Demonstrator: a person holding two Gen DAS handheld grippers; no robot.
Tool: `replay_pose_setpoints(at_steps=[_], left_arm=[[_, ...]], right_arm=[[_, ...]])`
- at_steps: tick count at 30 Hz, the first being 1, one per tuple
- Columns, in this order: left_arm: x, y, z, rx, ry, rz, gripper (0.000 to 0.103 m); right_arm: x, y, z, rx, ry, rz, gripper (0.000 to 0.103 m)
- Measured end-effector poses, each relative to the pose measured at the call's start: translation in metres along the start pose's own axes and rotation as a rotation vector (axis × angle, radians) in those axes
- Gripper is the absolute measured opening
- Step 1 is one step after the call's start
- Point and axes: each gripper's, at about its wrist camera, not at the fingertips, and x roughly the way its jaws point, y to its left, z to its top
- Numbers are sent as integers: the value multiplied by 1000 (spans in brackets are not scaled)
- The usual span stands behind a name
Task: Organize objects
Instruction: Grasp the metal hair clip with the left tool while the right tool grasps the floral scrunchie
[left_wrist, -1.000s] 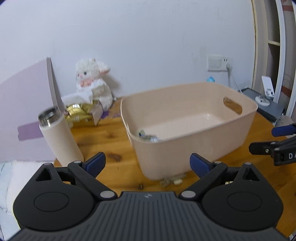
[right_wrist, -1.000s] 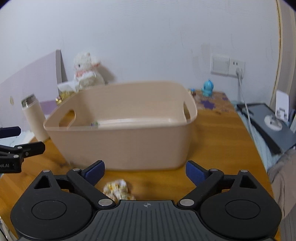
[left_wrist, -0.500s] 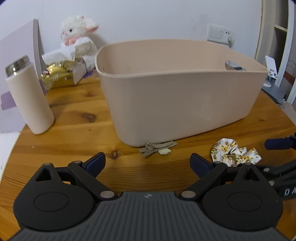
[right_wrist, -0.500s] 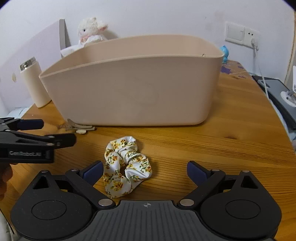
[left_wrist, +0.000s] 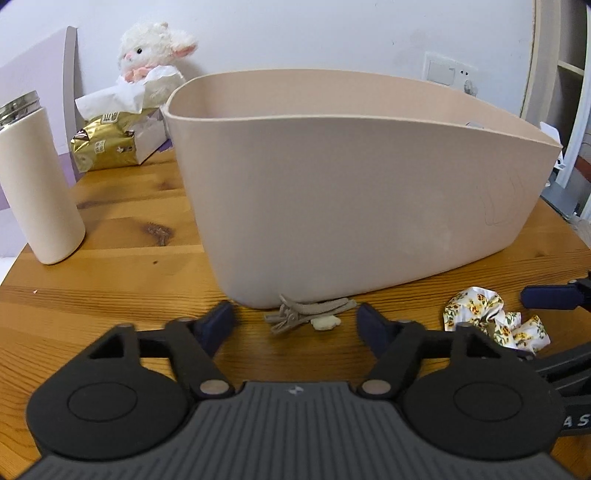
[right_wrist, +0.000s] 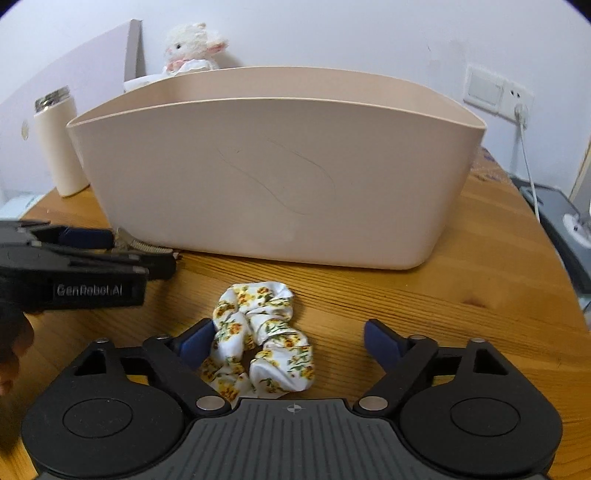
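Now both grippers are released: the soft, light floral scrunchie (right_wrist: 260, 341) lies between the right gripper (right_wrist: 290, 338) fingers, its bunched middle best to pinch; the stiff hair clip (left_wrist: 308, 317) lies ahead of the left gripper (left_wrist: 295, 325).

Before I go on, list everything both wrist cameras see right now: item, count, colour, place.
bin: 1, beige plastic, centre of the table.
hair clip: 1, taupe, on the table against the bin's near base, between the open left fingers.
scrunchie: 1, white with yellow flowers, on the table in front of the bin, between the open right fingers.
flask: 1, cream with steel top, left of the bin.
plush lamb: 1, white, by the wall behind the bin.
gold packet: 1, in front of the lamb.
table: 1, wooden.
wall socket: 1, white, with a cable plugged in.
left gripper: 1, black with blue pads.
right gripper: 1, the same.
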Motion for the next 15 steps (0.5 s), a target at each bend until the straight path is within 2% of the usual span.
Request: replay_pose_setpoints(at_steps=[2, 4, 6, 11, 15], left_arm=[[-1, 3, 0, -9, -3, 4, 64], [-3, 6, 0, -13, -3, 3, 53], [-4, 10, 0, -13, 0, -4, 46], [-9, 11, -2, 9, 16, -46, 45], [-15, 9, -6, 5, 21, -71, 44]], right_arm=[[-1, 2, 0, -6, -6, 5, 74], [-3, 3, 0, -10, -7, 10, 64], [-3, 4, 1, -14, -7, 10, 58], [-7, 10, 1, -35, -20, -3, 36], [-11, 12, -2, -46, -12, 2, 27]])
